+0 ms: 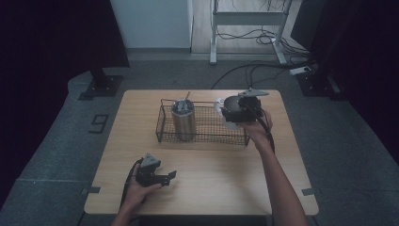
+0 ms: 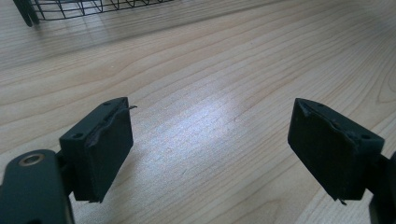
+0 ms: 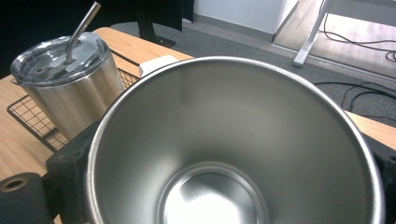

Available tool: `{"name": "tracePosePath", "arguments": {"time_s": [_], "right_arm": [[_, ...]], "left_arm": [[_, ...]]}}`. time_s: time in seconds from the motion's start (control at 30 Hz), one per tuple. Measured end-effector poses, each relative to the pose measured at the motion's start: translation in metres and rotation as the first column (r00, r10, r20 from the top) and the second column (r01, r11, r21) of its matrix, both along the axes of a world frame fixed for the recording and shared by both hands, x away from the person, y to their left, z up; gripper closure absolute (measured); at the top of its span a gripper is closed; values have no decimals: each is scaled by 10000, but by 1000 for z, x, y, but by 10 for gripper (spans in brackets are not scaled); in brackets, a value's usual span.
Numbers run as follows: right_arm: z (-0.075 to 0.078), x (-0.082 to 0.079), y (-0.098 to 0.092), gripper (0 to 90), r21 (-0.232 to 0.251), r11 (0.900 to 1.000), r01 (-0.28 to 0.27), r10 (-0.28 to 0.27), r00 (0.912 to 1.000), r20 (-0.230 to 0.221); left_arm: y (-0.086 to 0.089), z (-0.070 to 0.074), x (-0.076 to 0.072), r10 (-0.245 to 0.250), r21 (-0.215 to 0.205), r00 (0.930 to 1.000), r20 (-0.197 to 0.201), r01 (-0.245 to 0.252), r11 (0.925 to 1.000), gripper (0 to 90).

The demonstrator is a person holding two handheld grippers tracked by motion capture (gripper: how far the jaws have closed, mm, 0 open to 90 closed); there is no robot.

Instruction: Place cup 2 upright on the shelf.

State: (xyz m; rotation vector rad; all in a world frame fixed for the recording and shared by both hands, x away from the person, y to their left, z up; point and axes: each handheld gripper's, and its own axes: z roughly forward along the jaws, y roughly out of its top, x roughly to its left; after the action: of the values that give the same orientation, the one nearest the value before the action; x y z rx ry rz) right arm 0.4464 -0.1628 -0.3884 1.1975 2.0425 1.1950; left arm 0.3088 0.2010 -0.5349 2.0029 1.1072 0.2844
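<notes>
Only readable sign: large dark figure (image 1: 99, 124) marked on grey floor left of table (image 1: 141, 155), reads as "9" from high view, may be "6" seen from other side. No text, label or brand legible on tumbler, cup, basket or grippers.

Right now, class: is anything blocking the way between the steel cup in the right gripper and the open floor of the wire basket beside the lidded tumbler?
Nothing visible does. The right gripper holds the steel cup above the wire basket; the lidded tumbler stands at its left end, apart from the cup.
</notes>
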Motion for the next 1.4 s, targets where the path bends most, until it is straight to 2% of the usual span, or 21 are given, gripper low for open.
{"name": "tracePosePath", "arguments": {"time_s": [0.7,1.4], "right_arm": [[-14,18,4,61,-212,9997,79,-83,9998,-178],[-45,31,3,61,-258,9993,263,-282,9967,-755]], "left_arm": [[-1,0,0,-67,52,10000,-2,67,10000,143],[-1,-1,0,-102,124,9999,-50,103,9999,144]]}}
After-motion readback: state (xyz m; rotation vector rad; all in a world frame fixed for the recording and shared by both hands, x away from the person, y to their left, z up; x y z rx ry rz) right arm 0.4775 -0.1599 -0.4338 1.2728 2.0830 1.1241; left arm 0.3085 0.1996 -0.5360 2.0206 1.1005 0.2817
